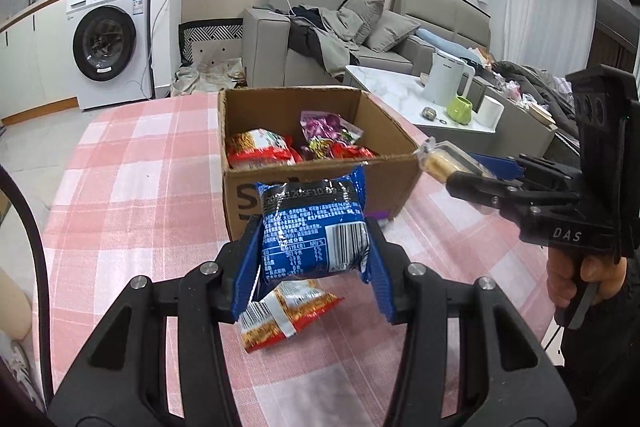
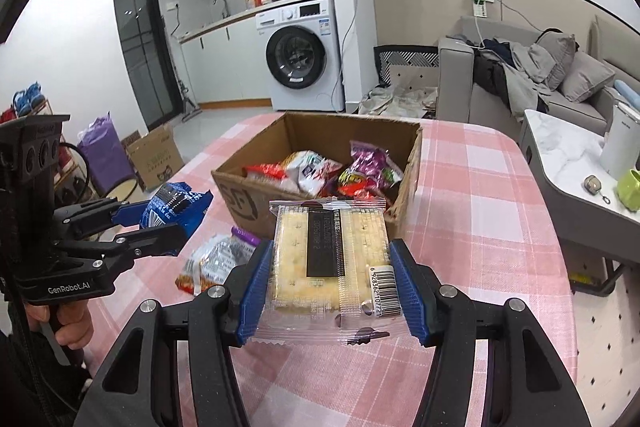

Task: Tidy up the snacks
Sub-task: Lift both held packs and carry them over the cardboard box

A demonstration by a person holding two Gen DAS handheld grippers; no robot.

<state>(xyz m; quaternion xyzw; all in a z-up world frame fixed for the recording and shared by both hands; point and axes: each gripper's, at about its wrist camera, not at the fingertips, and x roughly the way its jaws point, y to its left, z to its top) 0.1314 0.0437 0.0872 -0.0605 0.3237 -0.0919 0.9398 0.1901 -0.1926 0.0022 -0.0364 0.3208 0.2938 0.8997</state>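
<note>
My left gripper (image 1: 314, 259) is shut on a blue snack packet (image 1: 312, 231), held above the pink checked table in front of an open cardboard box (image 1: 320, 187). The box holds several red, white and purple snack bags (image 1: 260, 147). My right gripper (image 2: 332, 287) is shut on a clear-wrapped pack of yellow crackers (image 2: 330, 263), also lifted just before the box (image 2: 248, 203). A red and white snack bag (image 1: 284, 315) lies on the table under the left gripper. In the right wrist view the left gripper (image 2: 168, 223) shows at the left with the blue packet (image 2: 176, 207).
A pink checked tablecloth (image 1: 140, 207) covers the table. A low marble side table (image 1: 392, 87) with a white kettle (image 1: 446, 79) and a green cup (image 1: 460, 109) stands to the right. A grey sofa and a washing machine (image 1: 110, 39) lie beyond.
</note>
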